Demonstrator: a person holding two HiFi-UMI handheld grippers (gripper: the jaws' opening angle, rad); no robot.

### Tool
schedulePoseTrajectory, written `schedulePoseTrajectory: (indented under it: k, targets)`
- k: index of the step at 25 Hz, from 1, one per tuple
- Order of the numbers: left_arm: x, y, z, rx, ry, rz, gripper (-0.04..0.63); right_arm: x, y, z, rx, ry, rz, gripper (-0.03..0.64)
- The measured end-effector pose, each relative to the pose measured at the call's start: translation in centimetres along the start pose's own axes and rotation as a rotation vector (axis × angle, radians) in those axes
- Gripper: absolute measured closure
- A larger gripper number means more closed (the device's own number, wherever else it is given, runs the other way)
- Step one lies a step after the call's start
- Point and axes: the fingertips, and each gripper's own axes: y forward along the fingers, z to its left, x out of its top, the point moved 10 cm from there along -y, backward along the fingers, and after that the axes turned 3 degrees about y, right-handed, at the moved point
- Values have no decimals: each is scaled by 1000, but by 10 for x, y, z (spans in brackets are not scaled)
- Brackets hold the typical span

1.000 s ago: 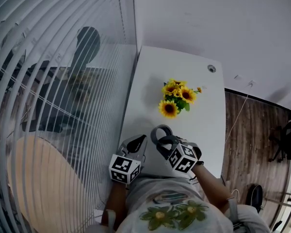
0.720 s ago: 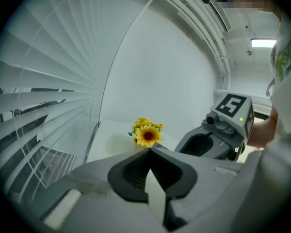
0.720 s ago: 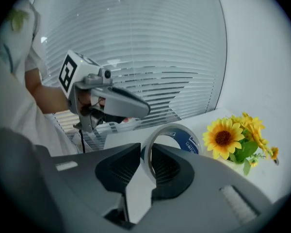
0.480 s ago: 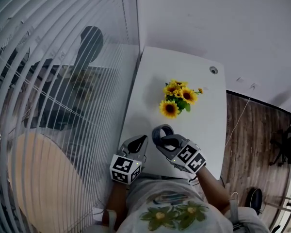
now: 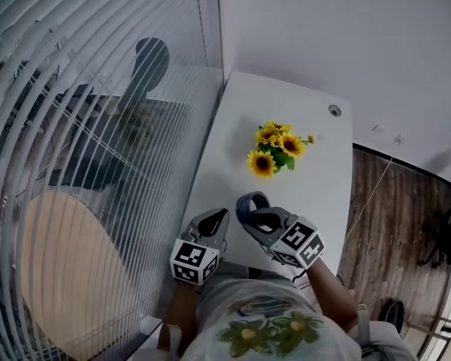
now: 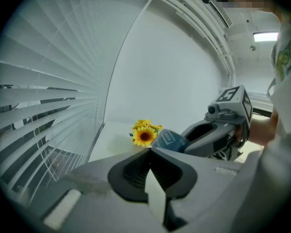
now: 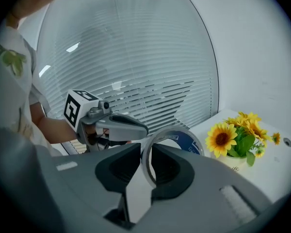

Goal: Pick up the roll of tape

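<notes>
The jaws of the right gripper [image 7: 146,159] pinch the thin wall of the roll of tape [image 7: 184,143], up off the near end of the table [image 5: 316,194]. It looks light, stiff and smooth; that wall is the best hold. The jaws of the left gripper [image 6: 149,153] are together, empty.

tape roll [image 7: 186,144] tight in right tongs [image 7: 146,153]

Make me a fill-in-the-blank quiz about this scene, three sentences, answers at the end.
The right gripper is shut on the ____.
The left gripper holds ____.
The sunflowers stand on a white ____.
Missing words: tape; nothing; table.
</notes>
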Motion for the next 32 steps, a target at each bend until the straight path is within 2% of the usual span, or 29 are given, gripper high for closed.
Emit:
schedulePoseTrajectory:
  k: [13,22,32]
  targets:
    - [-2,-20,-51,82,18,-33,589,-10,-49,25,76,-31,-110,541]
    - [1,-38,-108,142,27,-58,589,-23,-101,48,148,-45,-182,541]
    - [-1,-53,-163,191,35,-63,590,-47,-145,58,181,-38,-191,554]
